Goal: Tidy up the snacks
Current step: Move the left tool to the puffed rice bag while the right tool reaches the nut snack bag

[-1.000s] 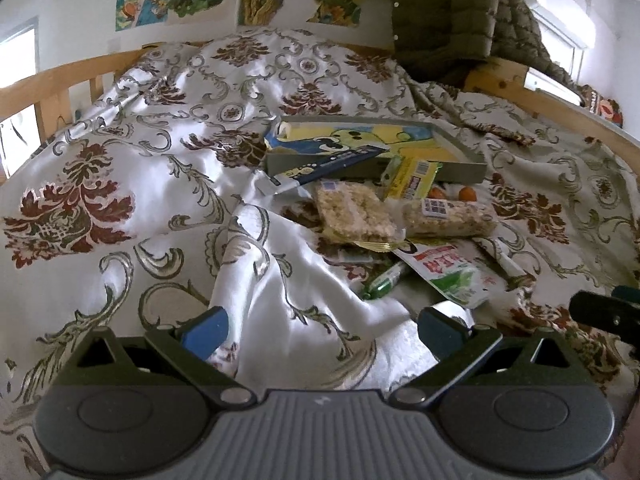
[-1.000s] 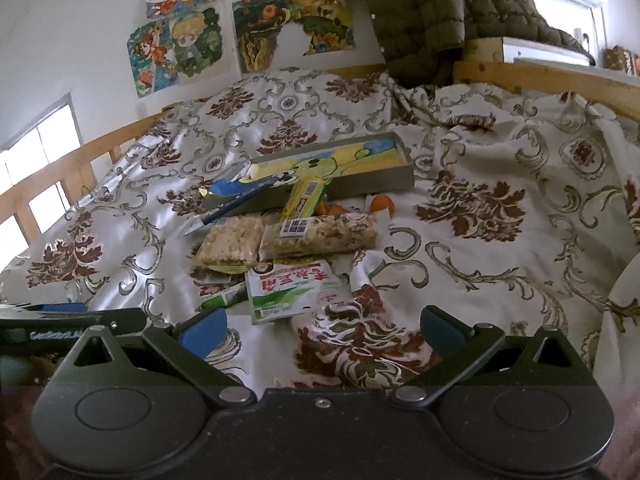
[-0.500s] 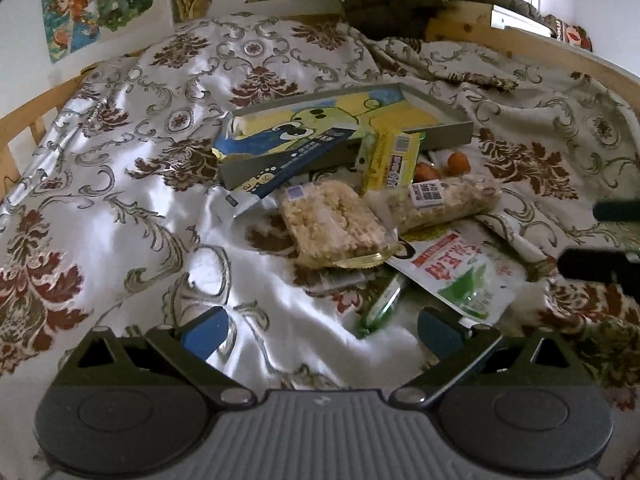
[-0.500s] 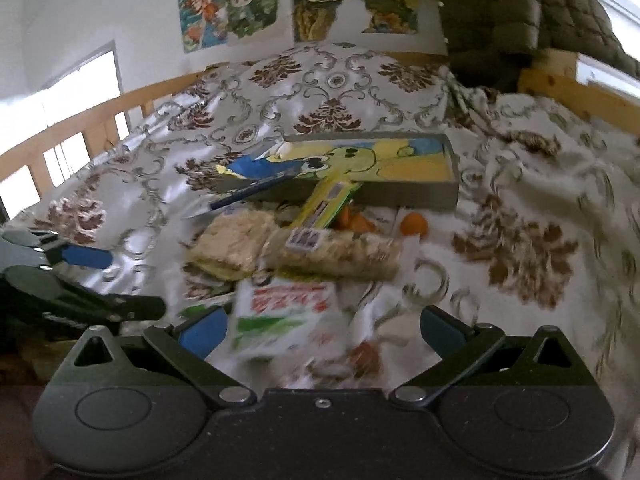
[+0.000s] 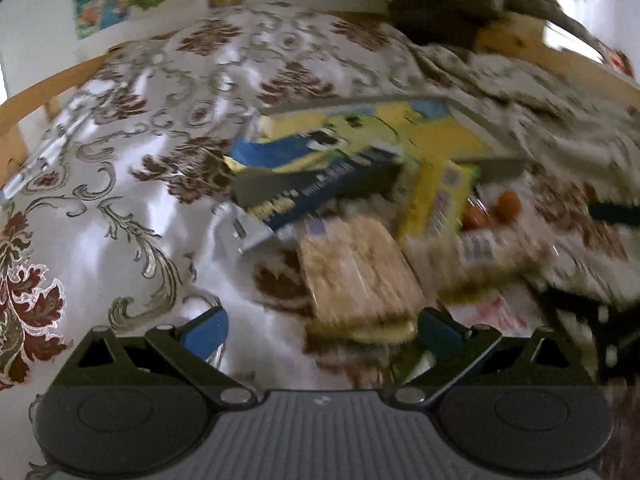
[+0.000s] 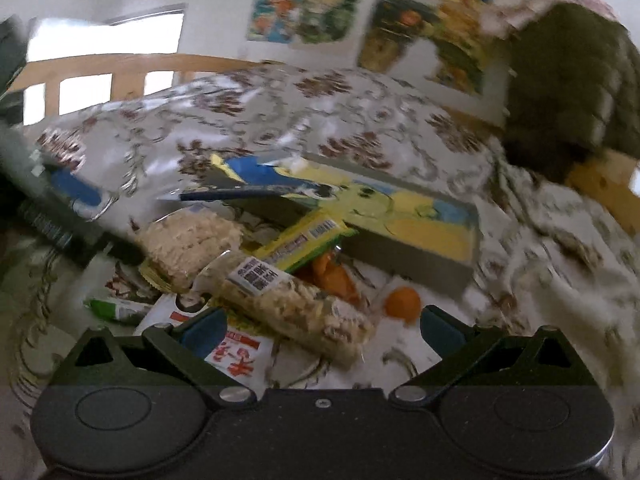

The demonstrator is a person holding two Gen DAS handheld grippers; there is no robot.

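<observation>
A pile of snacks lies on the bed in front of a shallow grey box [image 5: 496,164] [image 6: 408,256] with a yellow and blue cartoon inside. My left gripper [image 5: 320,330] is open and empty, just short of a clear pack of rice crackers [image 5: 356,276]. A dark blue bar [image 5: 320,192] and a yellow pack [image 5: 436,200] lean on the box. My right gripper [image 6: 318,330] is open and empty, over a long clear pack of puffed snack [image 6: 296,304], near a small orange fruit [image 6: 402,302] and a red-and-white packet [image 6: 236,356]. Both views are blurred.
The bed has a shiny floral cover [image 5: 120,208] and a wooden rail [image 6: 104,68]. A dark green quilted jacket [image 6: 572,92] hangs at the headboard under wall posters [image 6: 304,8]. The left gripper's arm [image 6: 52,208] shows at the left of the right wrist view.
Both grippers have moved forward and down toward the snack pile, which now looks larger. The right gripper has swung left. Both stayed open.
</observation>
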